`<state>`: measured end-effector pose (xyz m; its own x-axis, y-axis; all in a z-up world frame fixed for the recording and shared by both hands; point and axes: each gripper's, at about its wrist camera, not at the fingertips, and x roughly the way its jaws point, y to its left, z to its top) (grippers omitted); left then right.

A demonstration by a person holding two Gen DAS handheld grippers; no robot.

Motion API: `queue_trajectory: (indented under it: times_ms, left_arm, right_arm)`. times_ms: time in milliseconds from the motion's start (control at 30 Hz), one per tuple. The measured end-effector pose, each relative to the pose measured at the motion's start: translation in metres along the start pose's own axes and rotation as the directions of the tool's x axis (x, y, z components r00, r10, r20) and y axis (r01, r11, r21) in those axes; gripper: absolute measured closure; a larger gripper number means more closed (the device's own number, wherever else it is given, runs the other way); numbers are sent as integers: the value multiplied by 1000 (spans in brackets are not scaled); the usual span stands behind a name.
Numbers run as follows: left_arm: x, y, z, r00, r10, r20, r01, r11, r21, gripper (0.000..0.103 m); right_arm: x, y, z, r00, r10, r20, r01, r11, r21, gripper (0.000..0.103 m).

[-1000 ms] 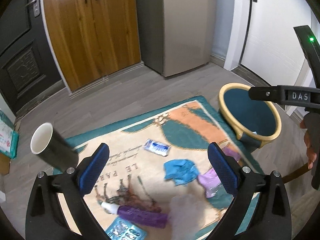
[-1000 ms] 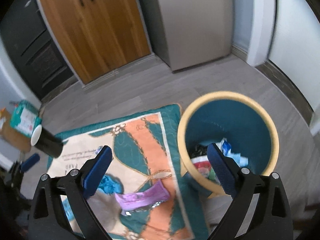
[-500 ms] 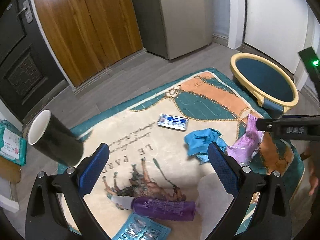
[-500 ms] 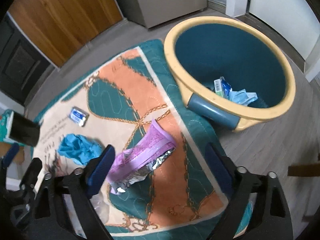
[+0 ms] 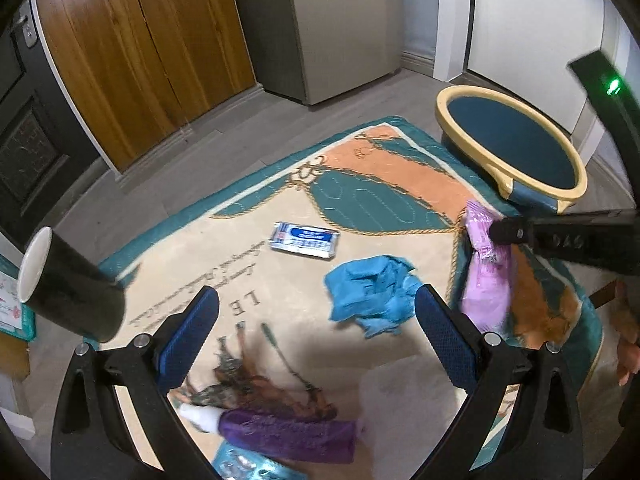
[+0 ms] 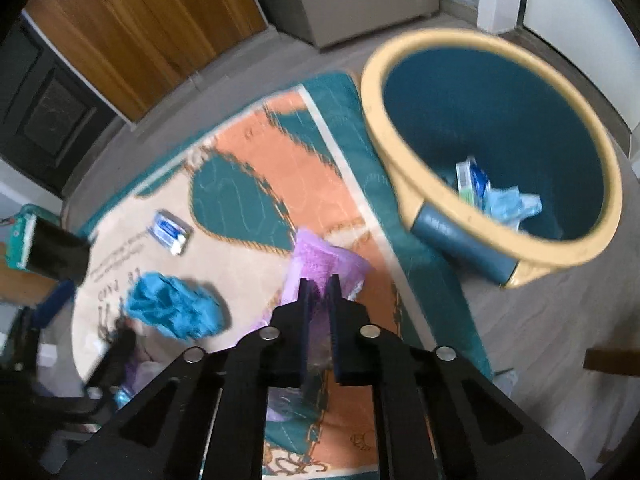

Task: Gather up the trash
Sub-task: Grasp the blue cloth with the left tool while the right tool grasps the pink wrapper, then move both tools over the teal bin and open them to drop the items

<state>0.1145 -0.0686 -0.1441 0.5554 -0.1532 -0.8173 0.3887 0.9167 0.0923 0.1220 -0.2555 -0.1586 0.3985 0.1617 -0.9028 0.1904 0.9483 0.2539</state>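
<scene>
Trash inside bin [image 6: 496, 152] visible from right wrist only, hidden from left.

The right wrist view is smeared by motion blur, so the print on the rug [image 6: 256, 184] and on the small blue-and-white packet [image 6: 170, 234] cannot be read. The right claw [image 6: 320, 284] covers the near part of the pink wrapper [image 6: 320, 256]. The bin's [image 6: 496, 236] near wall hides part of the trash inside it. In the left wrist view, the foil blister pack [image 5: 244, 465] is cut off by the bottom edge, and a pale, blurry patch [image 5: 404, 408] beside the purple tube [image 5: 288, 436] cannot be identified.
</scene>
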Motion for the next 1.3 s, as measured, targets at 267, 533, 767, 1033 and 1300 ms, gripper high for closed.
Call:
queue_trajectory:
  times_ms: [267, 533, 767, 1033, 1300]
  left_arm:
    - [25, -11, 10, 989, -125, -77, 119, 990, -76, 30]
    - [41, -20, 7, 981, -133, -143, 124, 990, -72, 71]
    - [33, -20, 10, 982, -135, -135, 128, 990, -58, 81]
    - [-23, -21, 38, 994, -107, -18, 106, 994, -31, 81]
    - [-79, -43, 108, 977, -173, 123, 167, 984, 55, 81]
  right_arm:
    - [-41, 3, 25, 988, 29, 149, -18, 997, -77, 94]
    - [-50, -11, 37, 983, 29, 183, -17, 997, -69, 94]
    - [-60, -13, 41, 977, 30, 210, -17, 998, -61, 94]
    - [-108, -32, 63, 967, 91, 236, -90, 996, -16, 94]
    - [-166, -84, 95, 938, 16, 346, -9, 1000, -20, 94]
